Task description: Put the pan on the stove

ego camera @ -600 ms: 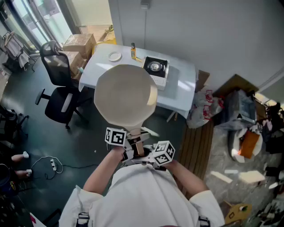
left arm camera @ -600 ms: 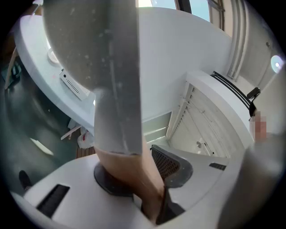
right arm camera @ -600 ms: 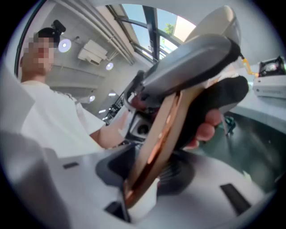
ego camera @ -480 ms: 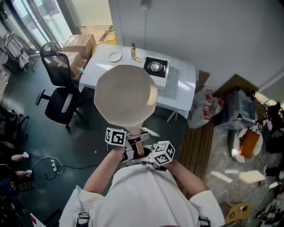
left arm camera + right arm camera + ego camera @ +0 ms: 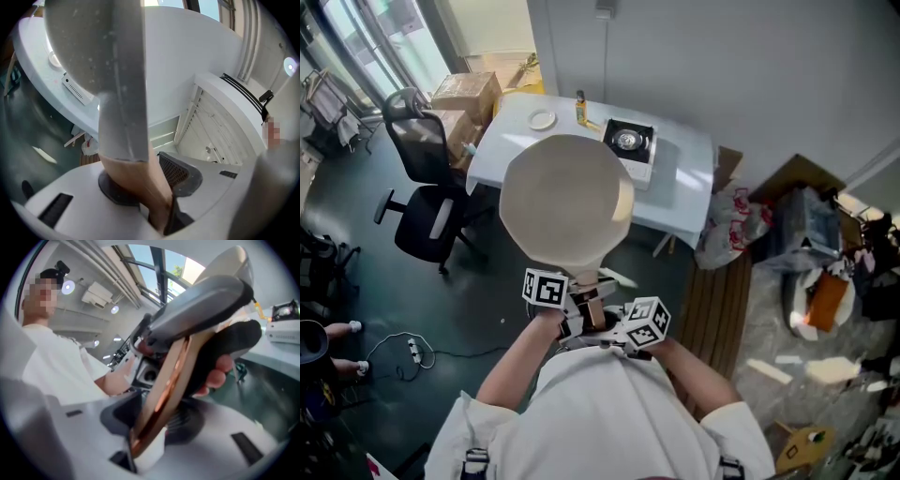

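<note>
A round cream pan [image 5: 567,202] is held up in the air, well short of the white table [image 5: 684,178]. It hides part of the table top. The small black-and-white stove [image 5: 628,141] stands on that table, beyond the pan's right rim. Both grippers clamp the pan's wooden handle [image 5: 587,292] close to my chest. My left gripper [image 5: 579,302] is shut on the handle [image 5: 136,183] under the pan's grey underside [image 5: 89,42]. My right gripper [image 5: 607,323] is shut on the handle's end [image 5: 164,390], and its view shows the stove [image 5: 286,317] at far right.
A small plate [image 5: 543,120] and a bottle [image 5: 580,108] stand on the table left of the stove. A black office chair [image 5: 427,187] and cardboard boxes [image 5: 469,94] are on the left. Bags and clutter [image 5: 806,244] fill the right side, with wooden slats [image 5: 712,300] on the floor.
</note>
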The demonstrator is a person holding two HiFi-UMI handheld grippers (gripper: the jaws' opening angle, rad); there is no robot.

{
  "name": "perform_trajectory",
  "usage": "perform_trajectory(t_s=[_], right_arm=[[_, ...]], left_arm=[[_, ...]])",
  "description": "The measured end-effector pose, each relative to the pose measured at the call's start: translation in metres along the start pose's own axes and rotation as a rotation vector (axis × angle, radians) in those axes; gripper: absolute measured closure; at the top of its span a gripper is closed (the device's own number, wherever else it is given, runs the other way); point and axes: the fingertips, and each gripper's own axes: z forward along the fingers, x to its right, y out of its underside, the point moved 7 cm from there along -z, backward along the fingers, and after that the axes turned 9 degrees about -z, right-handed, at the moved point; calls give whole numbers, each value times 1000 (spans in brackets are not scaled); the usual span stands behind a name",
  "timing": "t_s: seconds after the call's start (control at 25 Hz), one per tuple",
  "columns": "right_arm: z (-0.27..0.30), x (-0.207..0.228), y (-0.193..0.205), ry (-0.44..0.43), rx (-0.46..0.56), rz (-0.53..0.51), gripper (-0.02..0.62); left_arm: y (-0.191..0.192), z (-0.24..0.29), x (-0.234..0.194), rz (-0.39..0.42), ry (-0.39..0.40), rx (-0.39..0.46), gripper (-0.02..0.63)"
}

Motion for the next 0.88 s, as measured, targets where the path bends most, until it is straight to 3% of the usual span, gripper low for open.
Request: perform_trajectory(t_s=[0.6, 0.88], right_arm=[[28, 16, -19, 43, 8, 6, 430], [50, 31, -36, 98, 39, 8, 430]], left_arm=[[-22, -23, -14, -25, 20, -41, 457], [-41, -37, -21, -22, 69, -96, 459]])
